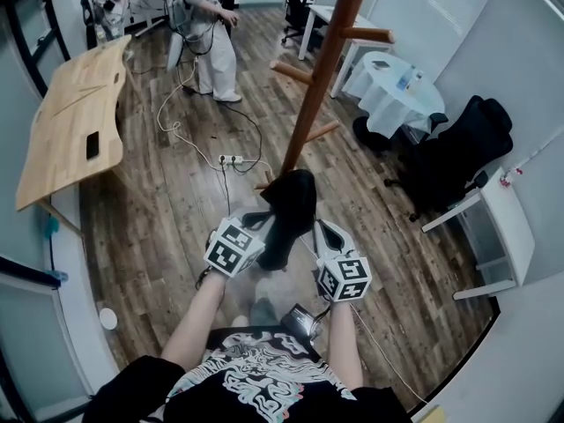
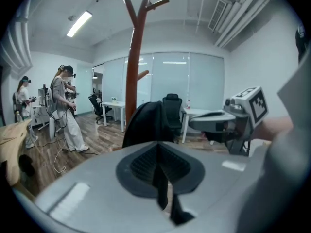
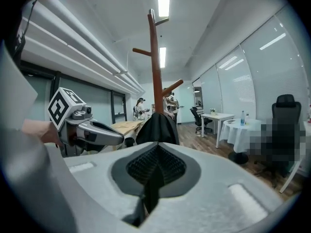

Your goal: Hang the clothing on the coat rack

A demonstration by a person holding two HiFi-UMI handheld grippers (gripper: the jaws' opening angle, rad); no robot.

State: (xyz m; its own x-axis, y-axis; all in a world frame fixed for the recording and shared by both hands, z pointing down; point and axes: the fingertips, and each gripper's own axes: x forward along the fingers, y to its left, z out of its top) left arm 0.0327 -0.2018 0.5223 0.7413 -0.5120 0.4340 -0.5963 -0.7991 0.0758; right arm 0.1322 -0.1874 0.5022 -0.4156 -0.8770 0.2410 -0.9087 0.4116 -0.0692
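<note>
Grey jaws of the left gripper (image 1: 261,221) are pressed together on a thin fold of the black garment (image 1: 286,208). Its own view shows a dark strip of cloth pinched in the ribbed pads, with nothing else between them. The grip sits at the garment's left side, which I judge is meant to carry that edge so the piece hangs spread and not bunched.

Between the two tools the garment is held up off the wooden floor (image 1: 159,227), out in front of the person's chest and just short of the coat rack (image 1: 322,69). It looks dark, matte and soft, draping in a rounded hump at the top with a long fold falling below. Whether it is a jacket or a top, and where its collar or loop lies, I cannot tell.

To its right, the right gripper (image 1: 321,233) is likewise clamped on a fold of the same cloth, a black strip showing in its pads. Two holds at about equal height look chosen to keep the top edge taut enough to drop over a peg.

Beyond them, running up and to the right in the head view, stands the rack, a brown wooden pole with angled pegs. The lower peg (image 1: 291,70) seems the nearest. The garment touches none of it, so the hanging is not yet done.
</note>
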